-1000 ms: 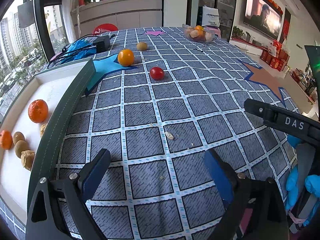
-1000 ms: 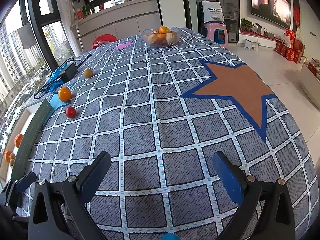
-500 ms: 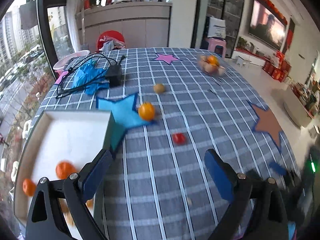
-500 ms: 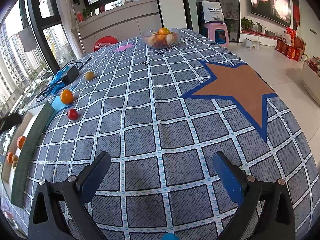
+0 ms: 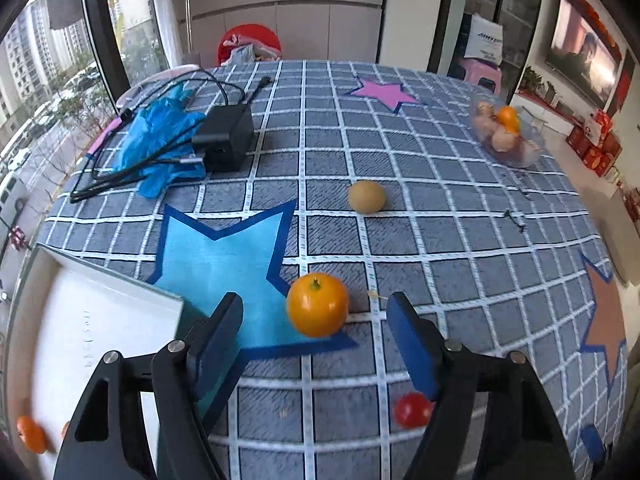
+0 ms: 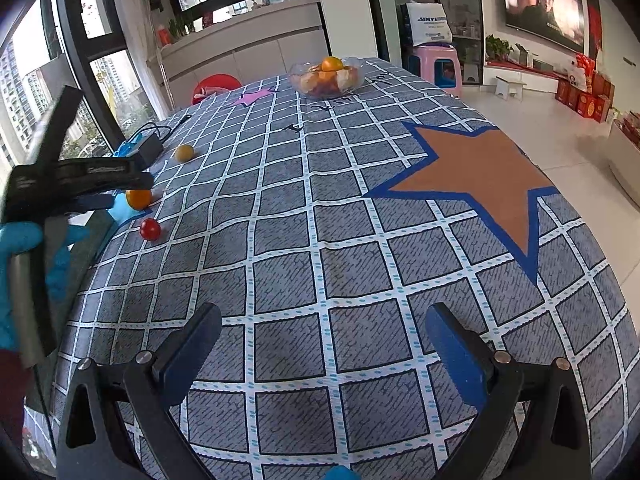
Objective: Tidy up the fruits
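Note:
In the left wrist view an orange (image 5: 317, 310) sits on the checked tablecloth at the edge of a light blue star, between and just beyond my open left gripper's (image 5: 316, 344) fingertips. A red cherry tomato (image 5: 412, 410) lies under the right finger. A brownish round fruit (image 5: 366, 196) lies farther off. The white box (image 5: 108, 332) at left holds a small orange (image 5: 31, 434). My right gripper (image 6: 322, 350) is open and empty above bare cloth. The right wrist view shows the orange (image 6: 139, 197), tomato (image 6: 150, 229) and the left gripper (image 6: 80, 184).
A black power adapter (image 5: 226, 136) with cables and a blue glove (image 5: 160, 140) lie at the far left. A clear bowl of fruit (image 5: 506, 130) stands at the far right; it shows in the right wrist view too (image 6: 327, 76).
My left gripper has risen and moved forward across the table to the orange, which now sits between its fingertips. The right gripper has stayed almost still.

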The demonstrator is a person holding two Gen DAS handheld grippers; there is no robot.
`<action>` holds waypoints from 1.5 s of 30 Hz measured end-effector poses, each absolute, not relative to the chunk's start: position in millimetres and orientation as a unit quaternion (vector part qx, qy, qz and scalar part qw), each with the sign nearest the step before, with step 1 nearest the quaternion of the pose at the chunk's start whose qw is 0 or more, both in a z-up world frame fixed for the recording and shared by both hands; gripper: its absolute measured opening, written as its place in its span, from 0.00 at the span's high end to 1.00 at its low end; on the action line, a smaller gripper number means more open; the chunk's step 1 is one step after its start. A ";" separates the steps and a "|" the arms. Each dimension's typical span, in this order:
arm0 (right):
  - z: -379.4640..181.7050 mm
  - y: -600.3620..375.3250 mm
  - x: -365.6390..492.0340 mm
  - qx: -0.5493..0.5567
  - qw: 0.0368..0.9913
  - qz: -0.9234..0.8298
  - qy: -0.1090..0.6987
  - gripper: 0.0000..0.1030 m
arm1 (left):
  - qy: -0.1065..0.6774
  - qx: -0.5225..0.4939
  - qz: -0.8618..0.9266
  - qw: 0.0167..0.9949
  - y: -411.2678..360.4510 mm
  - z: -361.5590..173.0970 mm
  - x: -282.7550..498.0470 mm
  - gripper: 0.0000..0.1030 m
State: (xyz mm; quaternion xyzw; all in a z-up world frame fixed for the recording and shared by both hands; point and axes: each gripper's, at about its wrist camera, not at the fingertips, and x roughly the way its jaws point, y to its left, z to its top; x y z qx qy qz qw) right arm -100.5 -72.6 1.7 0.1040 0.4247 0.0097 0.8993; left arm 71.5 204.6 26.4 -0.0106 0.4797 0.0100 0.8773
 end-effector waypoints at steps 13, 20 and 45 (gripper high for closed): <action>0.9 -71.6 -100.0 0.101 0.899 0.009 0.426 0.01 | 0.477 -0.028 0.011 0.878 213.5 24.1 53.0 0.64; -0.8 -65.4 -96.0 0.085 0.897 0.001 0.434 0.01 | 0.427 0.023 -0.029 0.903 195.7 42.3 -54.2 0.64; 10.7 43.6 -23.0 -0.015 0.884 0.095 0.458 0.00 | 0.388 -0.045 -0.051 0.919 227.1 15.2 -122.2 0.64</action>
